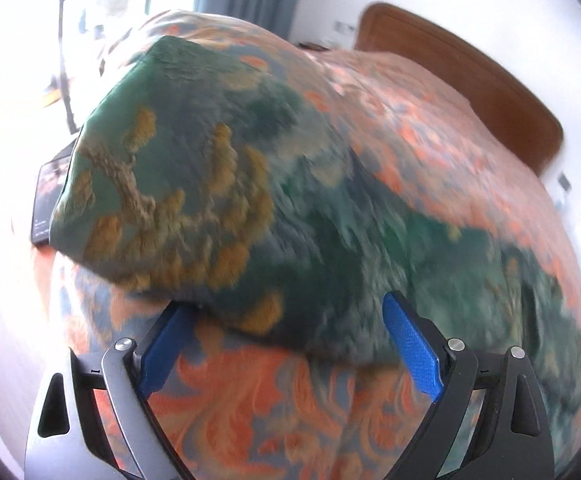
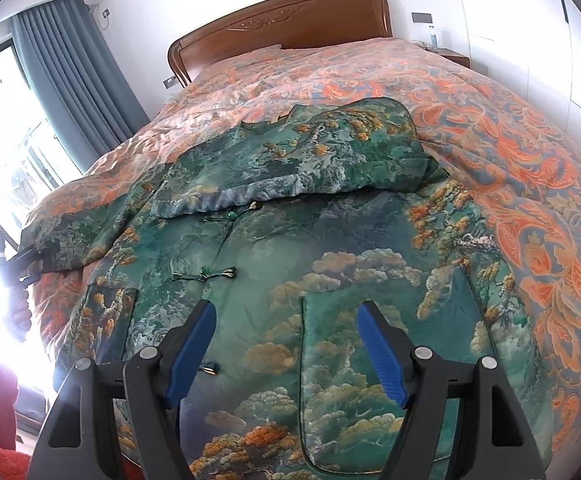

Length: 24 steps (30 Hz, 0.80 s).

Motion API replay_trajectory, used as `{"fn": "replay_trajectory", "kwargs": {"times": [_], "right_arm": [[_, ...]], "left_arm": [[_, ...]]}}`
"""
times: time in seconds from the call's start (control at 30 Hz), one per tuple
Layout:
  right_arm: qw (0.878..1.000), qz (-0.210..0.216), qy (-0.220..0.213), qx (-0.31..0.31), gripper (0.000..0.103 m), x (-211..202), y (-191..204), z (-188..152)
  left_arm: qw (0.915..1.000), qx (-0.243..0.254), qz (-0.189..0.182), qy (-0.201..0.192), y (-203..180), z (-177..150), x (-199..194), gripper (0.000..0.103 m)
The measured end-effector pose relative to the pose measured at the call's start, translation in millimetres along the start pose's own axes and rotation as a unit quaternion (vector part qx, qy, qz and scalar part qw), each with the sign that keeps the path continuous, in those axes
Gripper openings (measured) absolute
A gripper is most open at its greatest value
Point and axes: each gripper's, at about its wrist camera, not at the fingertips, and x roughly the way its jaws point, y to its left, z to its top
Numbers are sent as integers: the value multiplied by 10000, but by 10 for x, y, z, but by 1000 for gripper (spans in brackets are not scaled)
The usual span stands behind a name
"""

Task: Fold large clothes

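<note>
A large green jacket (image 2: pixel 310 248) with a gold tree and cloud print lies spread on the bed. Its right sleeve (image 2: pixel 298 156) is folded across the chest. Its left sleeve (image 2: pixel 86 232) stretches out to the left. In the left wrist view my left gripper (image 1: pixel 290 320) is open, its blue fingers (image 1: pixel 410 344) wide apart at the edge of that sleeve (image 1: pixel 194 184), one finger partly under the cloth. My left gripper also shows small in the right wrist view (image 2: pixel 22 260). My right gripper (image 2: pixel 286 320) is open and empty above the jacket's lower front.
The bed has an orange and blue patterned cover (image 2: pixel 530 168) and a brown wooden headboard (image 2: pixel 282 24). A grey curtain (image 2: pixel 74 72) and a bright window are to the left. A dark flat object (image 1: pixel 50 200) lies on the floor beside the bed.
</note>
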Motion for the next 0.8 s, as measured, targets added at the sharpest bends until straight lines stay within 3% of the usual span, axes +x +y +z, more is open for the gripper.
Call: {"fn": "replay_trajectory", "kwargs": {"times": [0.1, 0.2, 0.27, 0.3, 0.33, 0.43, 0.5, 0.57, 0.67, 0.77, 0.8], "right_arm": [[10000, 40, 10, -32, 75, -3, 40, -9], [9999, 45, 23, -108, 75, 1, 70, -26], [9999, 30, 41, -153, 75, 16, 81, -41], [9999, 40, 64, -153, 75, 30, 81, -46], [9998, 56, 80, -146, 75, 37, 78, -48], [9998, 106, 79, -113, 75, 38, 89, -53], [9999, 131, 30, -91, 75, 13, 99, -52], [9998, 188, -20, -27, 75, -19, 102, -47], [9997, 227, -82, 5, 75, -50, 112, 8], [9997, 177, -170, -29, 75, -82, 126, 78], [9996, 170, -204, -11, 75, -98, 124, 102]], "left_arm": [[9994, -94, 189, -274, -71, 17, -45, 91], [9966, 92, 499, -649, -244, 24, -146, 65], [9947, 191, 712, -718, -337, 44, -168, 37], [9938, 240, 809, -721, -376, 61, -173, 30], [9930, 293, 875, -732, -425, 76, -183, 13], [9910, 562, 859, -865, -588, 94, -346, 8], [9843, 1148, 736, -1118, -926, 48, -535, 8], [9718, 1835, 550, -1372, -1301, -63, -720, 8], [9340, 3090, 149, -1785, -2005, -457, -1019, 8], [9017, 3920, -339, -1790, -2550, -887, -1140, 8], [8959, 4076, -459, -1704, -2684, -987, -1125, 8]]}}
